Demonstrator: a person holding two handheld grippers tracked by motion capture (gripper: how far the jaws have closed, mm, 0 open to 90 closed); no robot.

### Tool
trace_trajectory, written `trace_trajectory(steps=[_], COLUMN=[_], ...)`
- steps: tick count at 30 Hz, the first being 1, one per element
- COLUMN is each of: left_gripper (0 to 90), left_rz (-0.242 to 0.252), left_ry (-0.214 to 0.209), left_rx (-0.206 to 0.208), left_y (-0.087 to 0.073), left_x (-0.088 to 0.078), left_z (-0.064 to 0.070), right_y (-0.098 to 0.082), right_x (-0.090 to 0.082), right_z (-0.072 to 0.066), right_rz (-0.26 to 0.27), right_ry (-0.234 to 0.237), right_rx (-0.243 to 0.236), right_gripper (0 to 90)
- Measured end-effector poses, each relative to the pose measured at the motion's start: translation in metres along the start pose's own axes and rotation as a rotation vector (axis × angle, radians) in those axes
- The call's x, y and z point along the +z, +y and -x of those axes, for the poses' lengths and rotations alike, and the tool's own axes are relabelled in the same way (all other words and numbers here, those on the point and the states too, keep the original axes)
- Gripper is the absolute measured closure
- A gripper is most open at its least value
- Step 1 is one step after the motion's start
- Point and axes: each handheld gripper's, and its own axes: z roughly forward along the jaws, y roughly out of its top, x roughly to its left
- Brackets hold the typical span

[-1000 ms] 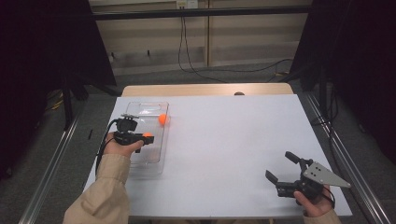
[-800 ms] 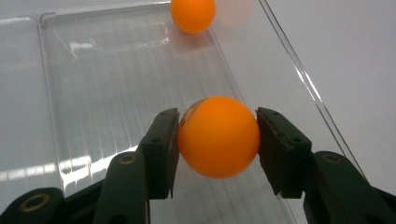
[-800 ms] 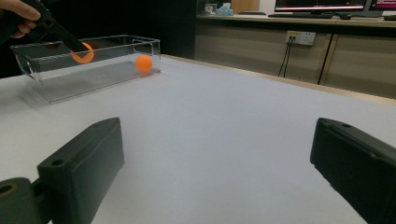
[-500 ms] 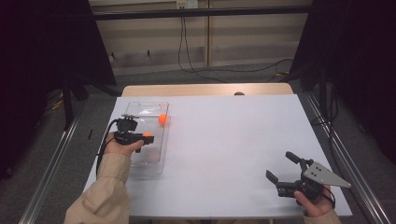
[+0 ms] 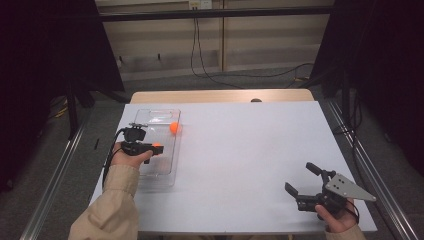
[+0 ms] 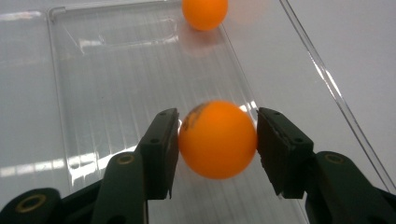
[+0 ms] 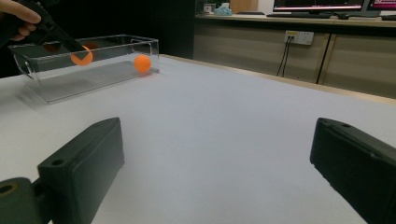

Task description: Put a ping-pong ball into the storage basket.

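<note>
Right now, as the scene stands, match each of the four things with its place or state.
Things:
1. left gripper
2. right gripper
3. loose orange ball
4. clear plastic box

Places or states:
A. jaws open, nothing between them
B. at the box's far end
C. closed on the held orange ball
D. on the left side of the white table

Pairs: 1-C, 2-A, 3-B, 4-D
</note>
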Motion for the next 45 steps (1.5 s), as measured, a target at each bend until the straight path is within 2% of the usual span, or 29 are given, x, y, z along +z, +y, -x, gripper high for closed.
trace_trajectory(steps=[4,6,12,13,26,28,37,39,45], left_gripper=[44.5,43.4,39.0,38.0,24.8,23.8,16.8,14.5,11.1], left_rz=[0.013,0.008,0.02,0.027,0.076,0.09,0.103,0.11,0.156], left_ry=[0.012,-0.001,0.004,0.004,0.0,-0.005,-0.012,-0.02,-0.024], left_rx=[-0.005,-0.007,0.004,0.0,-0.003,-0.015,0.003,0.002,-0.005], left_y=[-0.001,0.0,-0.001,-0.001,-0.005,-0.006,-0.009,-0.011,-0.014], left_x=[0.0,-0.002,-0.006,-0.007,-0.013,-0.014,-0.019,-0.02,-0.024], left_z=[0.0,0.0,0.0,0.0,0.003,0.003,0.007,0.008,0.008], right_y=[0.0,0.0,0.0,0.0,0.0,0.0,0.0,0.0,0.0], right_x=[0.0,0.001,0.001,0.001,0.001,0.002,0.006,0.006,0.006], right_z=[0.0,0.0,0.0,0.0,-0.001,-0.001,-0.002,-0.002,-0.003], right_rz=[-0.004,-0.006,0.0,-0.002,-0.007,-0.004,-0.007,-0.009,-0.01], right_ry=[0.004,0.008,0.003,0.011,0.008,0.008,0.01,0.015,0.018], right_rx=[-0.005,-0.011,-0.009,-0.019,-0.002,-0.003,-0.003,-0.015,-0.006], right_gripper=[2.4,2.4,2.5,2.5,2.5,2.5,2.5,2.5,2.5])
